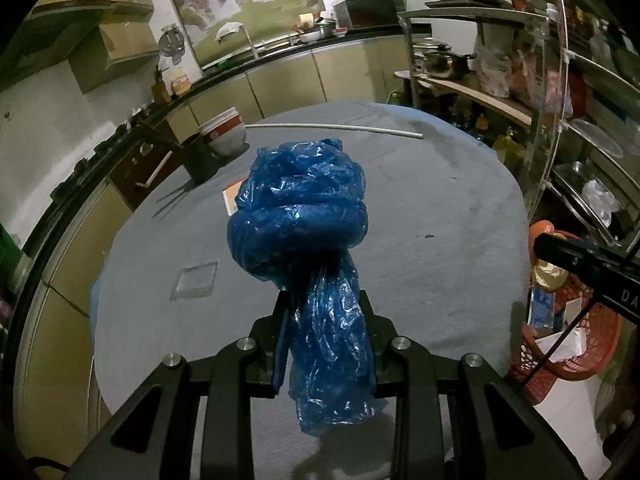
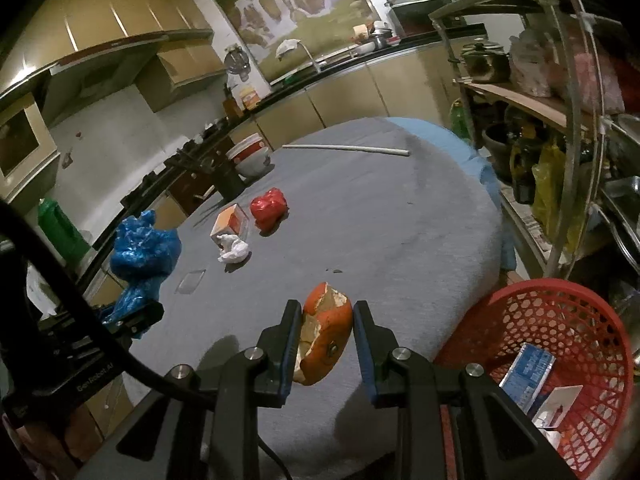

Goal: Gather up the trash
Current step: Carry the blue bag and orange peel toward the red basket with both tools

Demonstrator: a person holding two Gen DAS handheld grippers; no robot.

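My left gripper (image 1: 325,300) is shut on a knotted blue plastic bag (image 1: 304,216), held above the grey table (image 1: 440,220); the same blue bag (image 2: 144,248) shows at the left in the right wrist view. My right gripper (image 2: 327,312) is shut on a piece of orange peel (image 2: 326,332) above the table's near part. On the table lie a red crumpled wrapper (image 2: 269,207), a small orange carton (image 2: 230,220) and a crumpled white tissue (image 2: 233,250). A red mesh basket (image 2: 560,320) holding cartons and paper stands by the table's right edge.
A white rod (image 2: 348,149), stacked bowls (image 2: 250,156) and a dark cup (image 2: 228,178) sit at the table's far side. A flat clear plastic piece (image 2: 191,281) lies near the left edge. A metal rack (image 2: 568,120) with pots stands to the right, a kitchen counter behind.
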